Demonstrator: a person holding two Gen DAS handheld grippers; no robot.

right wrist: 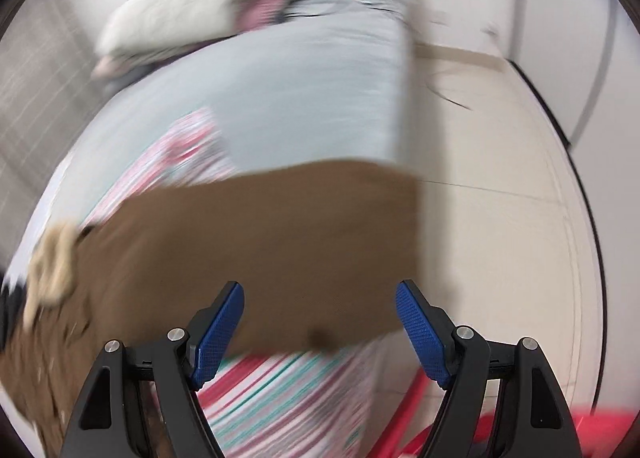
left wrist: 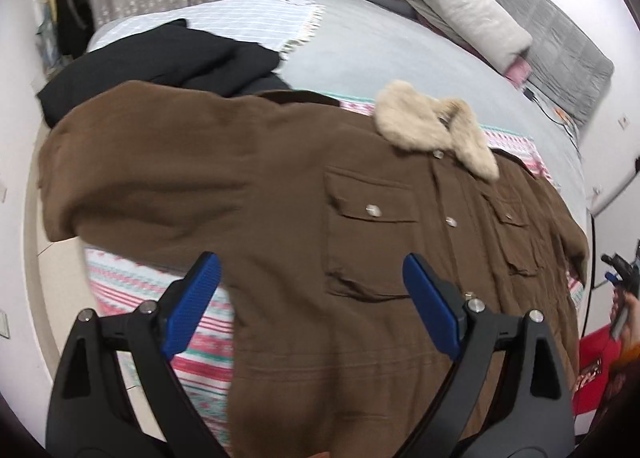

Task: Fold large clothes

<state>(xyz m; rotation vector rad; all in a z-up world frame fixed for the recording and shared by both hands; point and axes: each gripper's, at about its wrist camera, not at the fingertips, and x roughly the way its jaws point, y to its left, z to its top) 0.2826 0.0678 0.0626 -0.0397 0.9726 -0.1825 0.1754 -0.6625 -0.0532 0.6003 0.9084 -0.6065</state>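
Observation:
A large brown coat (left wrist: 280, 193) with a beige fur collar (left wrist: 436, 125) lies spread front-up on a striped blanket (left wrist: 200, 310) on the bed. My left gripper (left wrist: 312, 278) is open and empty, hovering over the coat's lower left side near its chest pocket (left wrist: 372, 230). In the blurred right wrist view, my right gripper (right wrist: 320, 306) is open and empty above the coat's right sleeve (right wrist: 280, 242), which reaches the bed's edge. The fur collar (right wrist: 52, 270) shows there at the left. The right gripper also shows at the right edge of the left wrist view (left wrist: 620, 274).
A black garment (left wrist: 160, 65) lies behind the coat's left sleeve. Pillows (left wrist: 460, 5) and a grey quilt (left wrist: 560, 29) are stacked at the head of the bed. Cables (left wrist: 560, 117) lie near the bed's right edge. Pale floor (right wrist: 500, 177) lies right of the bed, with something red (right wrist: 600, 430) low down.

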